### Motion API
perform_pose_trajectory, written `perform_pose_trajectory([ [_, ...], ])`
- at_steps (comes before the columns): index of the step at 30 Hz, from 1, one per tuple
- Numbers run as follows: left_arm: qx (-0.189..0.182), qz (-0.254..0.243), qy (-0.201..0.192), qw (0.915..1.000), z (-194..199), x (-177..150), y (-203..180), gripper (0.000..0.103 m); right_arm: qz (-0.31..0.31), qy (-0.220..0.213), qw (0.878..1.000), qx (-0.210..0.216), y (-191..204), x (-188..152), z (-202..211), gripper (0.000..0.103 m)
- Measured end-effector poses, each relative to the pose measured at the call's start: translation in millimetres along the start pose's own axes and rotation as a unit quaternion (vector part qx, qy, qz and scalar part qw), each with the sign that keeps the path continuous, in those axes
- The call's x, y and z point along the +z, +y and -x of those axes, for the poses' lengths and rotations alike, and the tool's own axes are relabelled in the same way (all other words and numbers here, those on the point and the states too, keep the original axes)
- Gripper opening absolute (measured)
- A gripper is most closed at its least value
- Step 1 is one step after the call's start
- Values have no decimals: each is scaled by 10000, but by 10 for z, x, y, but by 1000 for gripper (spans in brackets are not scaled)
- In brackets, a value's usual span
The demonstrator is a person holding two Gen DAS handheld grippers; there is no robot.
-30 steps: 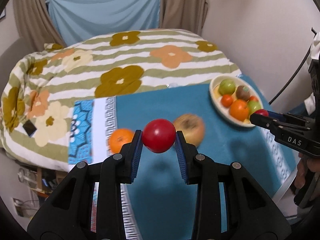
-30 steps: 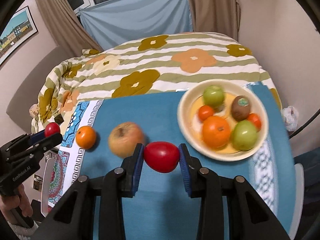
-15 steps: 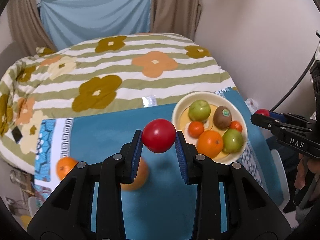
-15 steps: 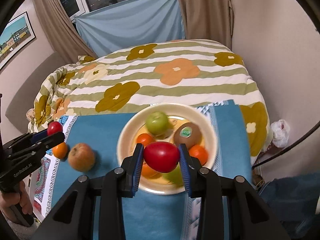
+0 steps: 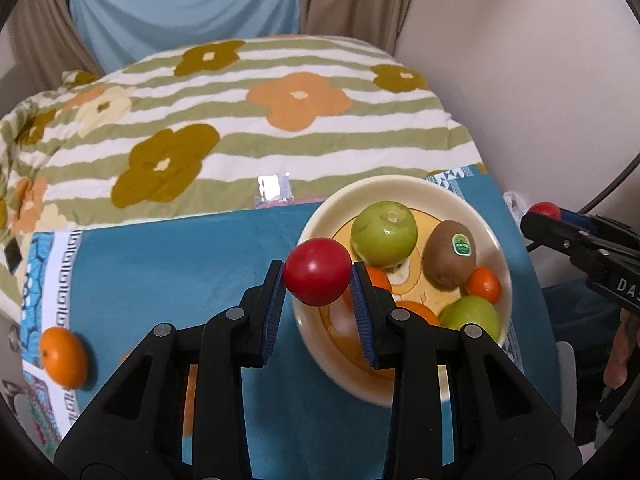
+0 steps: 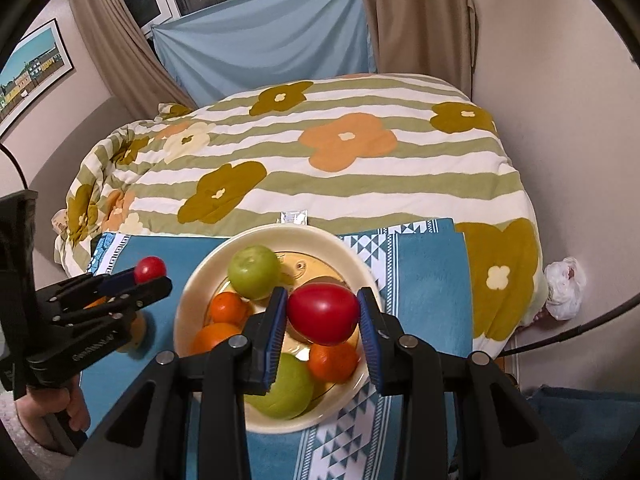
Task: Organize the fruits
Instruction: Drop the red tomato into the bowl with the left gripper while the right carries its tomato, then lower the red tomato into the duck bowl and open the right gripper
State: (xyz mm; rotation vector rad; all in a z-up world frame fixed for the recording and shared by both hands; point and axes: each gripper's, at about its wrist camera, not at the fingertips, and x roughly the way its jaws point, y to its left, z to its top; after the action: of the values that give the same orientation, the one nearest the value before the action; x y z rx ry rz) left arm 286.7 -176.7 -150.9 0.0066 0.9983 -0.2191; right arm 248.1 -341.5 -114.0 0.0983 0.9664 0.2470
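Note:
My left gripper (image 5: 318,276) is shut on a round red fruit (image 5: 317,271) and holds it above the left rim of the cream bowl (image 5: 486,220). The bowl holds two green apples, a kiwi (image 5: 450,254) and several oranges. My right gripper (image 6: 323,314) is shut on a larger red fruit (image 6: 322,313), held over the bowl's (image 6: 192,292) middle. The left gripper also shows in the right wrist view (image 6: 148,274). A loose orange (image 5: 64,356) lies on the blue cloth at the left. A brownish apple (image 6: 138,330) lies behind the left gripper, mostly hidden.
The bowl stands on a blue patterned cloth (image 5: 172,256) over a low table next to a flowered, striped bedspread (image 5: 240,128). A wall (image 5: 540,80) is close on the right. A white plastic bag (image 6: 564,288) lies on the floor at the right.
Both grippers moved right with their red fruits, from over the blue cloth to above the bowl. The loose orange and apple now lie far to the left.

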Motion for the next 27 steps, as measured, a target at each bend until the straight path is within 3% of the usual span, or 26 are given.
perform_pose_trajectory([
  [13,94,-161,192,9996,-376,146,-68,40,-73,38,9998,192,-132,165,-328,33],
  [14,108,-180,206,9996,-374,149,-70,53,-74,35,9998,197,-134,177,-336,33],
  [15,133,-185,211,9995,-371,155,-71,84,-81,36,9998,200,-136,188,-343,33],
  [16,171,-174,158,9996,-342,150,-63,99,-89,34,9998,201,-136,194,-347,33],
  [19,145,-124,-91,9998,-203,134,-20,103,-68,53,9997,208,-125,212,-369,33],
  [27,195,59,-8,9998,-49,27,162,103,275,112,9986,437,-52,249,-455,33],
])
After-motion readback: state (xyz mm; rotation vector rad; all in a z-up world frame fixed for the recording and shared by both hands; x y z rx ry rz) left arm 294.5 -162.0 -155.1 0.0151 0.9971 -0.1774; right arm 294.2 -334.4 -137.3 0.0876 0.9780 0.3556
